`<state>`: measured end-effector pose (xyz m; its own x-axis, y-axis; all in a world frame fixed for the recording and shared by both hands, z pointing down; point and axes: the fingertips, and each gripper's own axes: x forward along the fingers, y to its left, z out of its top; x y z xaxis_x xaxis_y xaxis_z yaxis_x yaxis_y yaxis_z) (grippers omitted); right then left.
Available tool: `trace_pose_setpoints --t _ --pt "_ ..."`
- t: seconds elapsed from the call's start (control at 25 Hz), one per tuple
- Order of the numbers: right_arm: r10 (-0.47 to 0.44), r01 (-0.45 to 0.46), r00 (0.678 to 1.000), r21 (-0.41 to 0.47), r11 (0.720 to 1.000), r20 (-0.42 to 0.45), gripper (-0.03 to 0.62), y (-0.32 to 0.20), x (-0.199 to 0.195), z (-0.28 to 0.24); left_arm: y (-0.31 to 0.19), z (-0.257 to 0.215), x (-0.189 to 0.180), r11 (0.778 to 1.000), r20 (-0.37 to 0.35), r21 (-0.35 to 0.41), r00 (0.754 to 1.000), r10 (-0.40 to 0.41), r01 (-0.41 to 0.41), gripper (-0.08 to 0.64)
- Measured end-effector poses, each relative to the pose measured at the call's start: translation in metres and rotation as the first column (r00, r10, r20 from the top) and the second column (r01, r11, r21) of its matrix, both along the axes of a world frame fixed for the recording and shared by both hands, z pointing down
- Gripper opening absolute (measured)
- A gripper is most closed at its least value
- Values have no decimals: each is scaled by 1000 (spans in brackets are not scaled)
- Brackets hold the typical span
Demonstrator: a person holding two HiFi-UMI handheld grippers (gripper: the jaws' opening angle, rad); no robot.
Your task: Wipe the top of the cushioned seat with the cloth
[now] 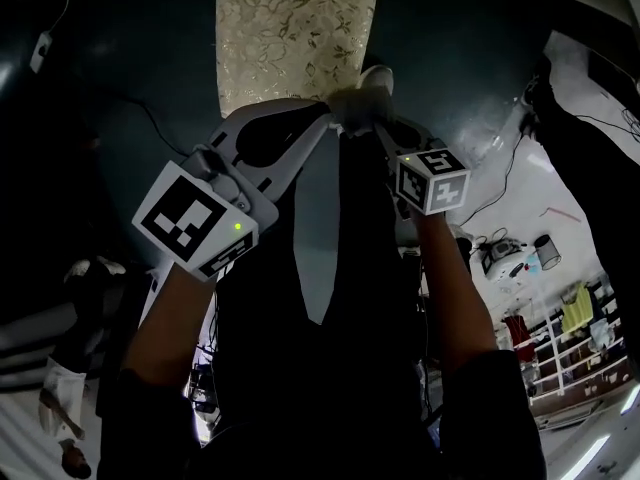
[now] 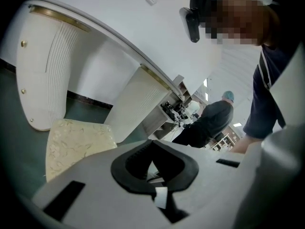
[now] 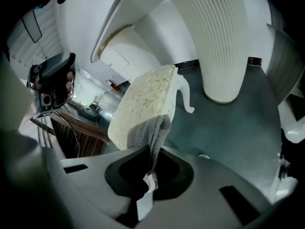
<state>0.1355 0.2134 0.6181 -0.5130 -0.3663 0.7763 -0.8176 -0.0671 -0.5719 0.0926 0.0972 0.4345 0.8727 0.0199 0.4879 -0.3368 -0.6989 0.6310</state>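
The cushioned seat (image 1: 298,38), cream with a leaf pattern, lies at the top middle of the head view. It also shows as the seat (image 3: 143,101) and as the seat (image 2: 76,144). A grey cloth (image 3: 151,130) hangs over its near edge, with my right gripper (image 3: 151,152) shut on the cloth's lower end. From above, the cloth (image 1: 362,100) is a pale lump at the seat's edge, where the right gripper (image 1: 378,120) meets it. My left gripper (image 1: 322,120) reaches to just beside the cloth. The left gripper (image 2: 151,144) has its tips together, with nothing between them.
A ribbed white column (image 3: 224,46) stands on the dark green floor (image 3: 233,128) behind the seat, whose white leg (image 3: 186,97) curves down. Another ribbed panel (image 2: 52,66) rises left of the seat. A person (image 2: 209,120) bends over a bench far back. Shelves (image 1: 570,338) stand at right.
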Motion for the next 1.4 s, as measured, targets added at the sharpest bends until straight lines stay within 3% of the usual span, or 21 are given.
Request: trace_pose_setpoints --t 0.4,0.76,0.96,1.4 --pt "60 -58 998 82 995 -16 29 -18 46 -44 2 -27 37 998 -8 48 999 41 -41 6" --pt "18 1 998 296 955 -59 29 -92 57 -162 -25 -101 38 990 -24 142 1000 4 0 6" --pt "17 17 997 416 909 -77 29 -134 50 -248 -32 -151 30 980 -45 195 999 -24 32 6" --pt "-33 95 994 668 738 -105 30 -172 9 -458 -54 -299 -13 929 -138 351 988 -71 116 6"
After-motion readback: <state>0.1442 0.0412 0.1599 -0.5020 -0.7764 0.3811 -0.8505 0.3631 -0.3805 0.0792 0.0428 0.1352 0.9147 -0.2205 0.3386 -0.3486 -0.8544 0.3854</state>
